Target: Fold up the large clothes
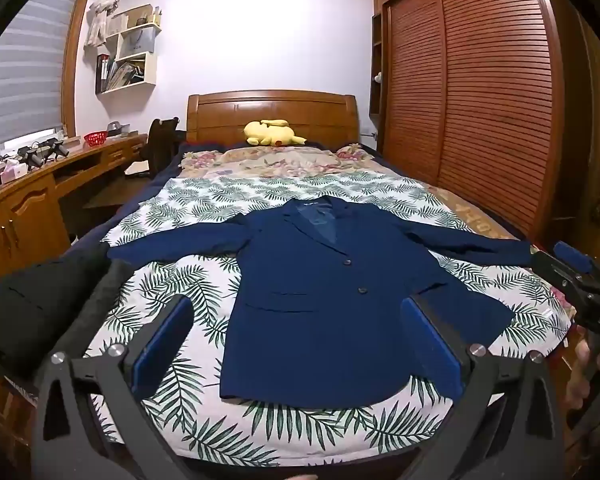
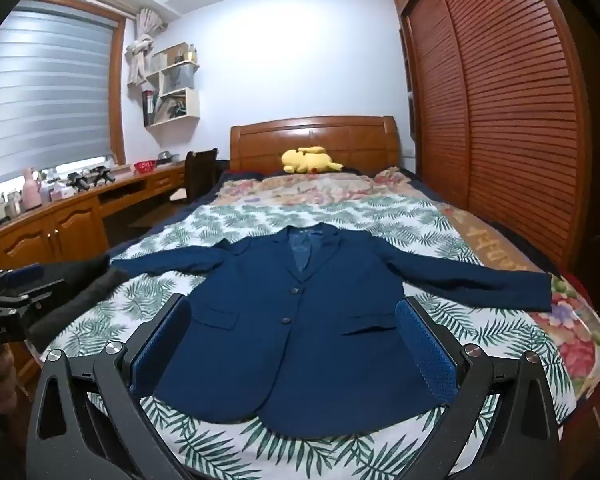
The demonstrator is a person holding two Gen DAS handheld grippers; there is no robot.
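Observation:
A navy blue blazer (image 1: 324,304) lies flat and face up on the leaf-print bedspread (image 1: 180,280), buttoned, both sleeves spread out sideways. It also shows in the right wrist view (image 2: 300,340). My left gripper (image 1: 296,348) is open and empty, held above the bed's foot in front of the blazer's hem. My right gripper (image 2: 292,348) is open and empty, also above the hem. The right gripper shows at the right edge of the left wrist view (image 1: 580,280), near the right sleeve cuff. The left gripper shows at the left edge of the right wrist view (image 2: 8,300).
A black garment (image 1: 40,304) lies at the bed's left edge by the left sleeve cuff. A yellow plush toy (image 1: 272,133) rests against the wooden headboard. A wooden desk (image 1: 40,192) runs along the left; a slatted wardrobe (image 1: 480,100) stands on the right.

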